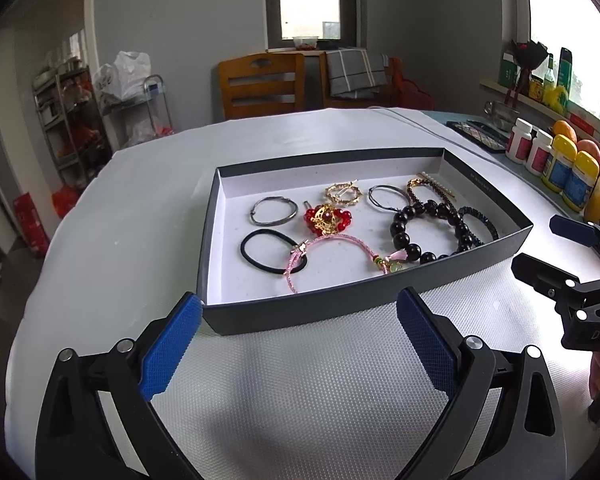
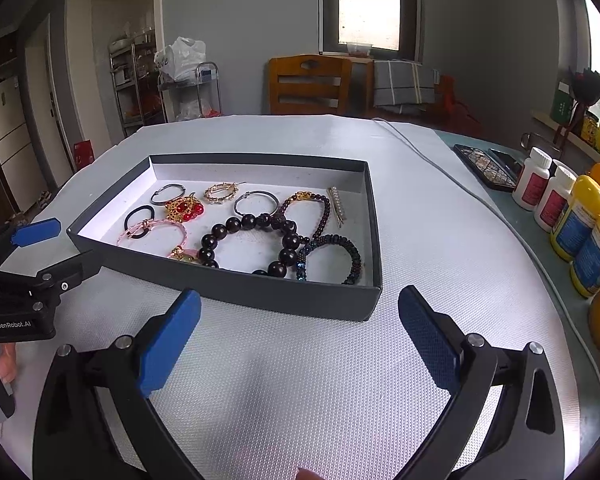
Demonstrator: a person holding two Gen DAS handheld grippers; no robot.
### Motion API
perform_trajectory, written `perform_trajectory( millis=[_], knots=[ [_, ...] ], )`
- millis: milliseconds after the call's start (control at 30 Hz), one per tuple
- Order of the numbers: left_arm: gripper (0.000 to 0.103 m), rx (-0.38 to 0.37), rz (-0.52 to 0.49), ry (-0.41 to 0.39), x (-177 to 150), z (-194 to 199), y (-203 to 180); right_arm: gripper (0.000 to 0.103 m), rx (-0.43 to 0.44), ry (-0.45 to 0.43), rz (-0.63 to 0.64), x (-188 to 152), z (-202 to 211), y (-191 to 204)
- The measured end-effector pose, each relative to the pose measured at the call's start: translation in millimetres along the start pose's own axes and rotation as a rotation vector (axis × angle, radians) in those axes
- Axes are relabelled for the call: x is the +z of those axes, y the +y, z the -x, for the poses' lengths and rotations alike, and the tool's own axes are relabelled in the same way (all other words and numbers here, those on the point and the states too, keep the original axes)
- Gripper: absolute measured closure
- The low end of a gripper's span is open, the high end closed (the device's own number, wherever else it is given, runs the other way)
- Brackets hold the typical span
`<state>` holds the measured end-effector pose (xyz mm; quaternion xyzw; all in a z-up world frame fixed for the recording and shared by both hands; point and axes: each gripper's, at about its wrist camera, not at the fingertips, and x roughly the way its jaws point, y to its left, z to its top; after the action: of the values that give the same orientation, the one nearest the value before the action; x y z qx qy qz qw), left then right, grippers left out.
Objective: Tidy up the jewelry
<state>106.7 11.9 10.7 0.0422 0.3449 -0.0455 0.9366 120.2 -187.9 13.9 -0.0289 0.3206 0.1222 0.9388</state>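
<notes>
Left wrist view shows the shallow dark-grey cardboard box with a white floor lying on the white textured mat over the table, toward its near edge, and all the jewelry I can see lies inside the box: a large black wooden bead bracelet by the right wall, a pink braided cord bracelet along the near wall, overlapping a black elastic hair tie, a red bead and gold ornament mid-floor, and a thin silver bangle toward the far left. The left claw hangs spread and empty just short of the box's near wall; the right claw is likewise spread, holding nothing, before the near right corner. This would fit pieces gathered in already or pieces waiting to be sorted. For any pick, I would judge it best to take a piece lying clear, like the bangle, and lift the cord slowly so the hair tie does not drag along.
</notes>
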Motion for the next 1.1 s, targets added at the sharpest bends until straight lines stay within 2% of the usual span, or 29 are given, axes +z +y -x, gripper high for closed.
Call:
perform_trajectory(
  millis=[1100],
  knots=[
    [0.003,0.003,-0.006,-0.002,0.1,1.0,-3.2,0.006,-0.008,0.002,0.025,0.1,-0.6,4.2]
  ],
)
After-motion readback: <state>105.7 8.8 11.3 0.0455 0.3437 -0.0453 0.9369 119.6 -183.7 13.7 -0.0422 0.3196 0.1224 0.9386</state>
